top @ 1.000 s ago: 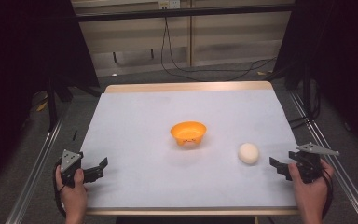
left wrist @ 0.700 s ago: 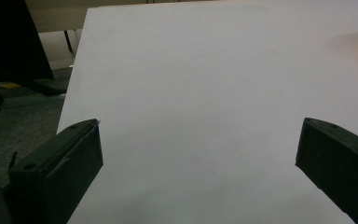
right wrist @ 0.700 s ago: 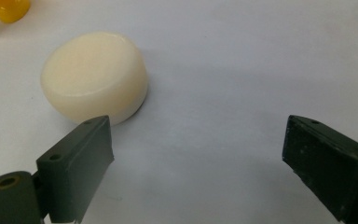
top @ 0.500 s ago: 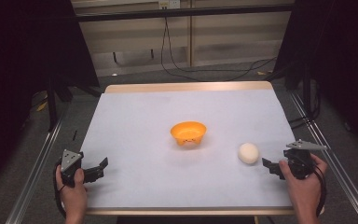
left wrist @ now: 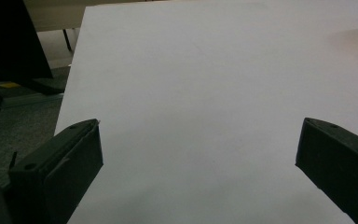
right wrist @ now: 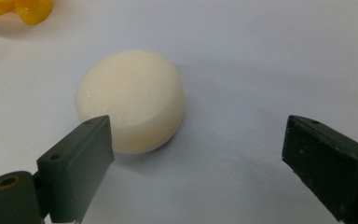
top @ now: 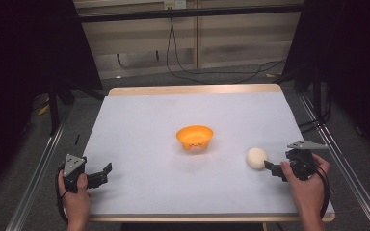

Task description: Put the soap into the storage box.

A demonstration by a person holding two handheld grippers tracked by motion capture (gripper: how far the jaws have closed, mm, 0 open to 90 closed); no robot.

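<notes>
White table (top: 139,125), orange bowl (top: 194,136) at centre.
Both grippers gaped empty; right gripper (right wrist: 196,154) sat off-centre beside pale ball (right wrist: 130,100), likely nudging it away.

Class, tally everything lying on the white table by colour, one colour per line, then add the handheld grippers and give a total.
Orange: 1, the bowl
Cream: 1, the round ball
Black: 2, the left gripper and the right gripper
Total: 4

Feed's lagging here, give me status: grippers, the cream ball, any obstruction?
Right gripper open, just short of cream ball. Left gripper open, nothing between jaws. Ball on table, orange bowl apart. Nothing in the way.
</notes>
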